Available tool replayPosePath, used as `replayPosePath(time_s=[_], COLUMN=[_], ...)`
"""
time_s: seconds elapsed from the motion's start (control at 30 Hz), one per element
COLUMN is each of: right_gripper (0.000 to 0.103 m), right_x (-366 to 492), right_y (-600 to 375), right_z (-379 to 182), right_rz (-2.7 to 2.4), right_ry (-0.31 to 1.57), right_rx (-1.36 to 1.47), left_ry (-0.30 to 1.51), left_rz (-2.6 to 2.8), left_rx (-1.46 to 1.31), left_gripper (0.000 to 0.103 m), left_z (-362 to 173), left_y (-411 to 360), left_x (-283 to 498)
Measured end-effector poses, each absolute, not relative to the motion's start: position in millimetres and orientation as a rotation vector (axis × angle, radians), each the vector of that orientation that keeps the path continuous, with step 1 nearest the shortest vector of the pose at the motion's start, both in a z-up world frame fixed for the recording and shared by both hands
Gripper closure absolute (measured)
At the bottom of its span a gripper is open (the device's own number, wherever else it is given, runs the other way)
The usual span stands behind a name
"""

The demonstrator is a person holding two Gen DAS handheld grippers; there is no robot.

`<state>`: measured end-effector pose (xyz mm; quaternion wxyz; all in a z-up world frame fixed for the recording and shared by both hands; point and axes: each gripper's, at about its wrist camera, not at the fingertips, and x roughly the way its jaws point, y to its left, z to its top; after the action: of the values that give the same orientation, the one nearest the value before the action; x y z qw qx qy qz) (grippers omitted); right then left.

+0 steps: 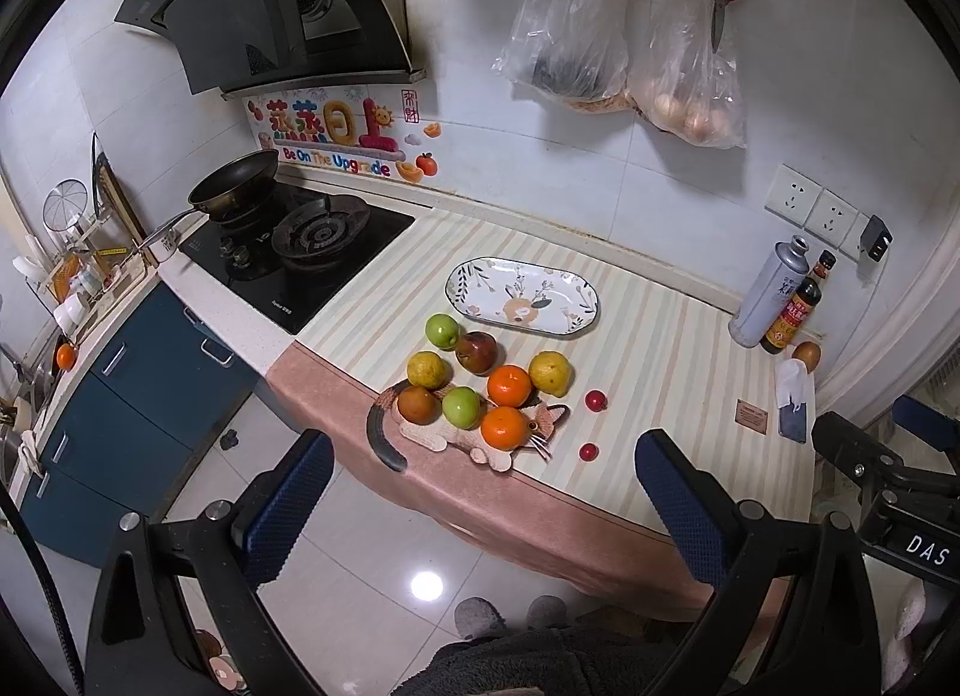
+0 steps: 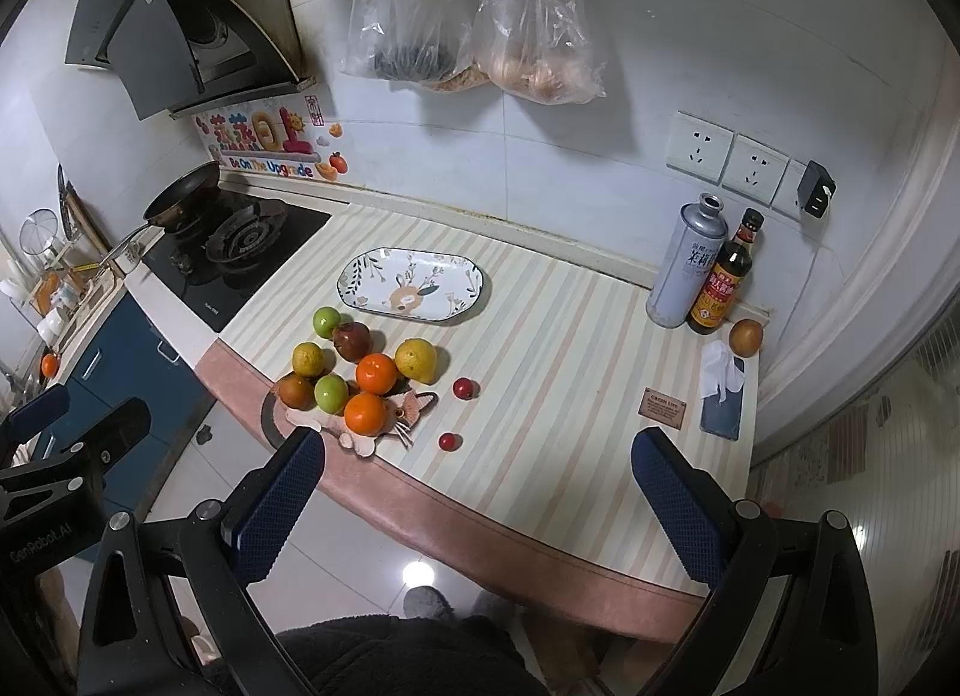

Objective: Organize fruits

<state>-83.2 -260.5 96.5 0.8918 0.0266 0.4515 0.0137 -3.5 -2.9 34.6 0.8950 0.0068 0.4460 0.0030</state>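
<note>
Fruits, a loose cluster of round oranges, green apples, yellow citrus and a dark red apple, sit ahead of my claws and a little to the left, partly on a cat-shaped woven mat at the near edge of the striped counter. Two small red cherry-like fruits lie apart, just right of the pile. Beyond the pile waits an empty oval ceramic plate with a floral print, which I judge to be the goal. To start well, I would take the nearest orange first, coming down over it with the pads on either side of its widest part, so the neighbours touching it are not nudged off the edge. Round fruit rolls, so each should be set down gently, away from the plate's rim. My right claw is spread wide, holding and touching nothing, hanging in front of the counter edge. My left claw is likewise wide apart and empty, with the pile straight ahead of it.
</note>
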Motion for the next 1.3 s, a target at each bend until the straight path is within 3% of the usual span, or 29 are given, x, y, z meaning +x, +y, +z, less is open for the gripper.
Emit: replayPosePath(time_s=[0.43,0.7,0.87,1.07,1.17,1.27,1.3], right_gripper=[0.0,0.0,0.0,0.0,0.006,0.016,0.017], right_x=[-83,-39,5,56,83,107,114], right_y=[-268,-276,-255,-211,-185,-161,-153], right_z=[94,39,-30,-125,-172,-214,-226], right_rz=[0.051,0.16,0.237,0.263,0.269,0.257,0.254], right_ry=[0.934,1.001,1.115,1.257,1.327,1.396,1.412], right_rx=[0.106,0.232,0.263,0.303,0.337,0.376,0.387], left_ry=[0.897,0.827,0.917,1.184,1.315,1.435,1.472], left_rz=[0.029,0.263,0.36,0.31,0.228,0.167,0.139], left_rx=[0.015,0.067,0.125,0.057,-0.021,-0.143,-0.192], left_gripper=[0.0,0.0,0.0,0.001,0.007,0.025,0.027], left_z=[36,12,-38,-122,-171,-216,-233], left_y=[0,21,49,95,116,136,141], left_x=[-5,30,70,132,168,195,205])
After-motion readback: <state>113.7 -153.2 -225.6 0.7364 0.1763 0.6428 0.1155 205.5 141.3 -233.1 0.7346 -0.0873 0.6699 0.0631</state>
